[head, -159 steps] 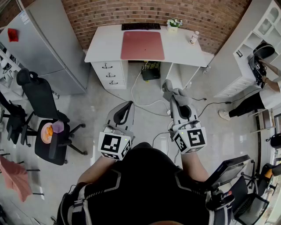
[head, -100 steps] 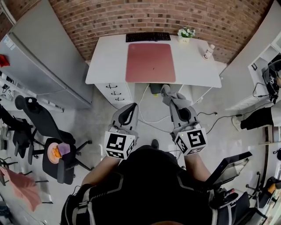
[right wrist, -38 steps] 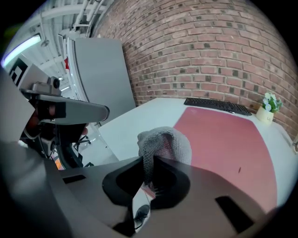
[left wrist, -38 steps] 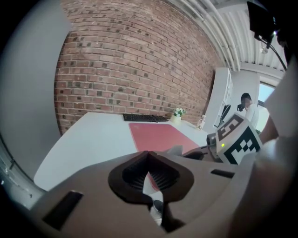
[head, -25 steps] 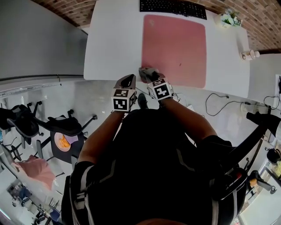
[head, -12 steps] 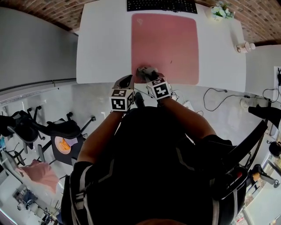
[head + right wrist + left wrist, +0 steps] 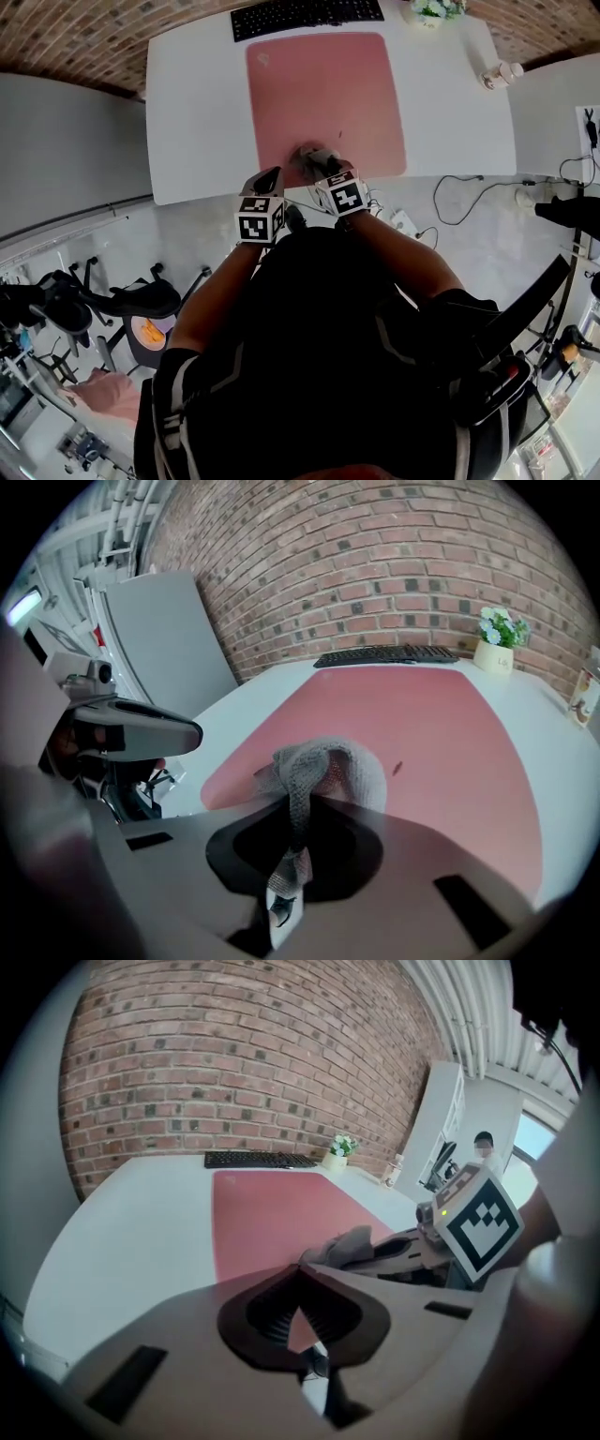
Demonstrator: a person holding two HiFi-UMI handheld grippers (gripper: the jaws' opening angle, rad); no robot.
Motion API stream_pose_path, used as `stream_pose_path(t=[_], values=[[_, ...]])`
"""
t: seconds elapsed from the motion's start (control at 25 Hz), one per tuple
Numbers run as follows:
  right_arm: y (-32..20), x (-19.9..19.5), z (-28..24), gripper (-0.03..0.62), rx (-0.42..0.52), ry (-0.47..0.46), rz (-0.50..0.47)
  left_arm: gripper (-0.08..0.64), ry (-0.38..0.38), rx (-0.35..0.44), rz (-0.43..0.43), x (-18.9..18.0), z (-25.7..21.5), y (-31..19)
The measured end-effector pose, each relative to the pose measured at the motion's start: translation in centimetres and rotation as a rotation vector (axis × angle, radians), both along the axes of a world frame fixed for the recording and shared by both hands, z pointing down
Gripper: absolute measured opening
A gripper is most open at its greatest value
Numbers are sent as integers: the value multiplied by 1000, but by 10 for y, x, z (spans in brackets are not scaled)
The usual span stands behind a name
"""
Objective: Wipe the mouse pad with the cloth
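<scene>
A pink mouse pad lies on the white desk. My right gripper is shut on a grey cloth, which hangs over the pad's near edge. In the right gripper view the cloth bunches ahead of the jaws above the pad. My left gripper is shut with nothing in it, just left of the right one at the desk's front edge. From the left gripper view I see the pad, the cloth and the closed left gripper.
A black keyboard lies behind the pad, with a small potted plant and a small bottle to the right. Cables trail on the floor by the desk. An office chair stands at the left.
I have come up to the desk from across the room. Over the last second both grippers stayed together while the cloth moved onto the pad's near edge.
</scene>
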State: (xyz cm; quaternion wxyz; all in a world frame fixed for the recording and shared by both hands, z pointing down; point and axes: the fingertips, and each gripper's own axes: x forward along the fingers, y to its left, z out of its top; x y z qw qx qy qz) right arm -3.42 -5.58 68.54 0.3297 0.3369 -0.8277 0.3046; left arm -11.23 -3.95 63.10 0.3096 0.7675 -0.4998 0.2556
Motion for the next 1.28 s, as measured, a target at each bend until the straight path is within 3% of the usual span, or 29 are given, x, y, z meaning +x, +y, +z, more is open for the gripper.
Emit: stream_pose_path(t=[0.68,1.04,1.28], values=[[-8,109,12,29,-14,49,218,0,4,-11,187,71,3,-20],[-19,181,11,29,-3,69,400,0,2,-18,218,84,5,-25],[-19,210,5,29,-6,88,439,0,-3,1,245,92,0,-27]])
